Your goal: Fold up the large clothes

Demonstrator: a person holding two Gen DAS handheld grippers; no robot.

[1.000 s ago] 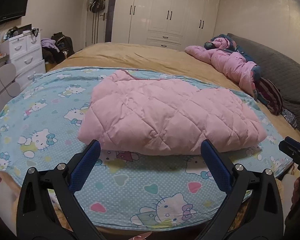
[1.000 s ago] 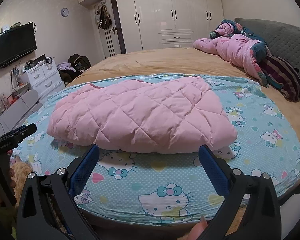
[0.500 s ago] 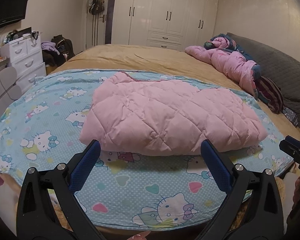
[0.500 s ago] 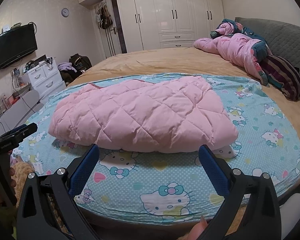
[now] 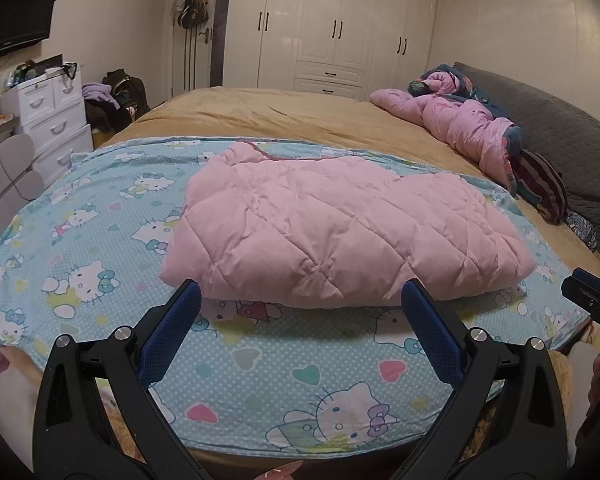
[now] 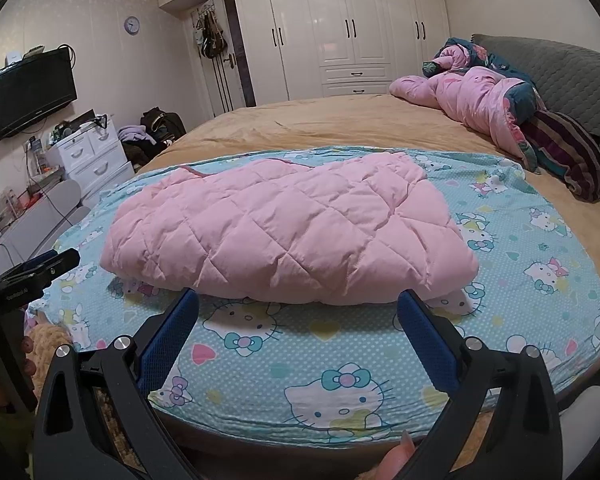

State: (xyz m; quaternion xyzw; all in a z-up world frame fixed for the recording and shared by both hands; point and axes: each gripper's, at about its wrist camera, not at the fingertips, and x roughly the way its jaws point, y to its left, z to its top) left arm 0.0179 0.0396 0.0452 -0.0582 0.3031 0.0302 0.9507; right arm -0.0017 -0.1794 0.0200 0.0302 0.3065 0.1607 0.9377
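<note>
A pink quilted down garment [image 5: 336, 228] [image 6: 284, 236] lies folded into a thick bundle on a light blue cartoon-cat sheet [image 5: 100, 248] [image 6: 540, 248] spread over the near end of the bed. My left gripper [image 5: 300, 298] hangs open just short of the bundle's near edge, with nothing between its blue pads. My right gripper [image 6: 298, 306] is also open and empty, a little in front of the same edge. Each gripper shows at the side of the other's view: the right one [image 5: 588, 292] and the left one [image 6: 36, 270].
A tan bedspread [image 5: 292, 116] covers the far bed. A crumpled pink duvet [image 6: 480, 100] and a striped pillow [image 6: 568, 152] lie by the grey headboard [image 6: 560, 68]. White drawers [image 5: 52, 116], a wall television [image 6: 32, 92] and wardrobes [image 6: 352, 28] stand beyond. A fingertip [image 6: 396, 456] shows below.
Both views have drifted only slightly; the folded garment and both open grippers stay as they were.
</note>
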